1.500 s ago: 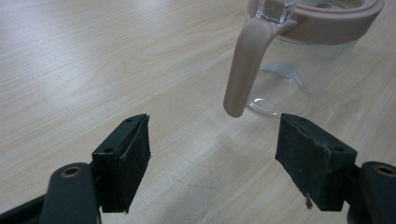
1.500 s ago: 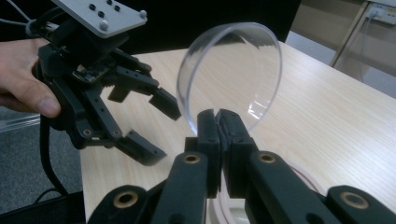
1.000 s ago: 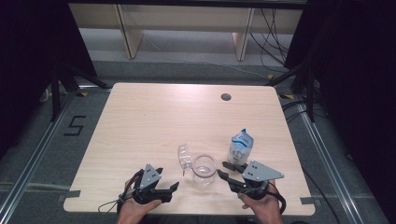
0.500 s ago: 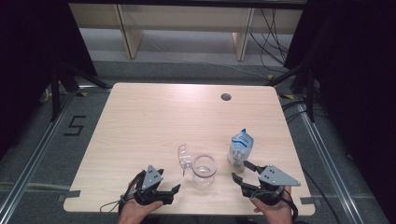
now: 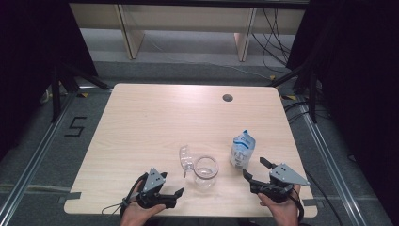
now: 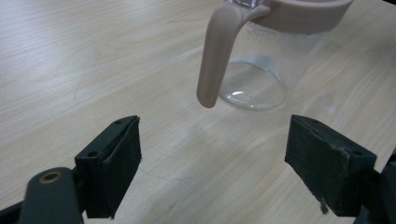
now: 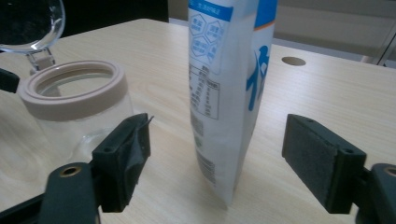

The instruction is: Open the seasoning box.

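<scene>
Right gripper view: right gripper (image 7: 219, 154), jaws just opened, faces upright pouch (image 7: 229, 93); left gripper (image 6: 210, 158) gapes empty near jar (image 6: 271, 51); advise closing squarely mid-pouch, gently.

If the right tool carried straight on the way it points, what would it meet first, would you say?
Most likely the upright pouch, which stands centred ahead of the open right tool; how far ahead is hard to judge.

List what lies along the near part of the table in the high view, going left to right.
left gripper → clear lid → glass jar → white and blue pouch → right gripper
</scene>
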The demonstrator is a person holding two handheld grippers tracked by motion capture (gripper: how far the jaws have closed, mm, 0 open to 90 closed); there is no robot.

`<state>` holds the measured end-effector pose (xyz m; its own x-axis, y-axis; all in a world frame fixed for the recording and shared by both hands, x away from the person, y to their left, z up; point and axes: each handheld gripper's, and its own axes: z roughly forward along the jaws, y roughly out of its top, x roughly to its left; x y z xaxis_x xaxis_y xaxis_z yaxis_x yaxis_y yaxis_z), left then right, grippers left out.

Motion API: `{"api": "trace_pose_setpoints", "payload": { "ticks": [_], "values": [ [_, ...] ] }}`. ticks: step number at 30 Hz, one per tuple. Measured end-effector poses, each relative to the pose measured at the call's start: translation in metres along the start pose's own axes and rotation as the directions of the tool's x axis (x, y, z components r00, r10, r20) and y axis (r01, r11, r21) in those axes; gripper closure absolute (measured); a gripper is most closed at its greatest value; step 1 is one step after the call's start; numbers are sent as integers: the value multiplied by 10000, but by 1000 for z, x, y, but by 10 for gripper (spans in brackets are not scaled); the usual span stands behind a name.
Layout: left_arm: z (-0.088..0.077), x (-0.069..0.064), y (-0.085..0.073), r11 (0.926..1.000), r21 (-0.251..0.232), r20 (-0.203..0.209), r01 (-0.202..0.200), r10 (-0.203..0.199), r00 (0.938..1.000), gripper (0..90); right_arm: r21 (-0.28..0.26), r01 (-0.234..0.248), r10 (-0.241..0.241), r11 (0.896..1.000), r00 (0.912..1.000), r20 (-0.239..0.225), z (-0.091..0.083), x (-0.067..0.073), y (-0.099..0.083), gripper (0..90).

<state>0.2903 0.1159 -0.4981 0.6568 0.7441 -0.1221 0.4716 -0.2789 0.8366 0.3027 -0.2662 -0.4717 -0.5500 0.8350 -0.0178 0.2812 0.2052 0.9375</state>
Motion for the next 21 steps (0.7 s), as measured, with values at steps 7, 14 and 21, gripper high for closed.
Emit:
{"api": "trace_pose_setpoints", "payload": {
  "ticks": [7, 14, 21],
  "values": [
    [0, -7, -1, 9998, 58, 621, 215, -218, 9978, 170, 131, -220, 224, 9997, 9992, -328, 9, -4, -3, 202],
    [0, -10, -1, 9999, 121, 568, 98, -104, 9983, 161, 209, -92, 99, 9997, 9995, -305, 19, -6, -6, 186],
    [0, -13, -1, 9999, 130, 631, 2, -10, 9980, 154, 297, -198, 205, 9994, 9995, -239, 26, -12, -9, 168]
  ]
}}
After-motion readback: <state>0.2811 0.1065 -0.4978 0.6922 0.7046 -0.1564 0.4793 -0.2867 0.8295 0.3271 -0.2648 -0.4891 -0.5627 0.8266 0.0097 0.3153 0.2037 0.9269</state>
